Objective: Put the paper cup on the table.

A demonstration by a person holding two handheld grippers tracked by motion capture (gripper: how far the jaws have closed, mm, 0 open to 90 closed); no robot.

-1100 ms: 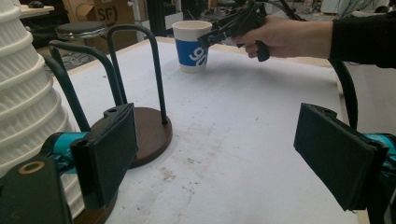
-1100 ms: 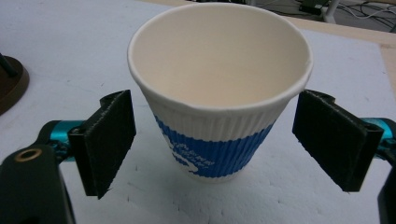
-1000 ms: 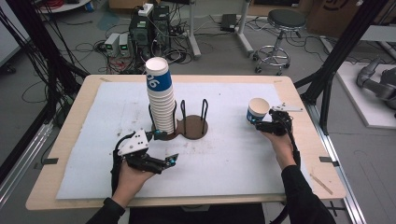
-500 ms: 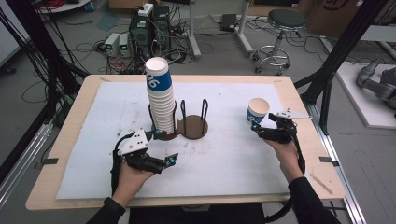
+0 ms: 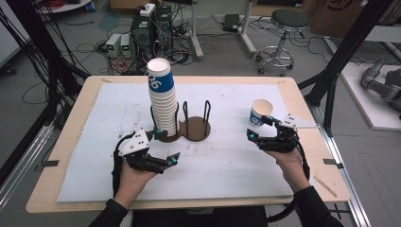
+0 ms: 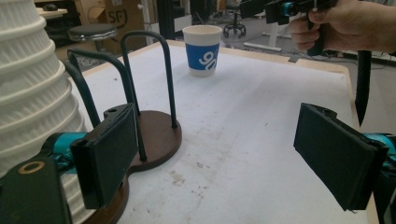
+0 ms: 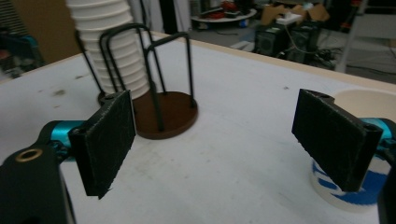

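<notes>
With my right gripper wide open and empty beside the cup at my two o'clock, I judged I should square both pads around its wall, my left gripper idle, open.

The single cup looks like matt white paper with a printed blue band, and the stack of cups is ribbed, corrugated-looking paper, also matt. The holder seems to be made of thin dark metal rods on a smooth brown base with a dull sheen, probably wood. The table is edged in pale wood and covered by a scuffed, stained white sheet, and the jaw pads of the right gripper are a rough, matt black rubbery stuff.
</notes>
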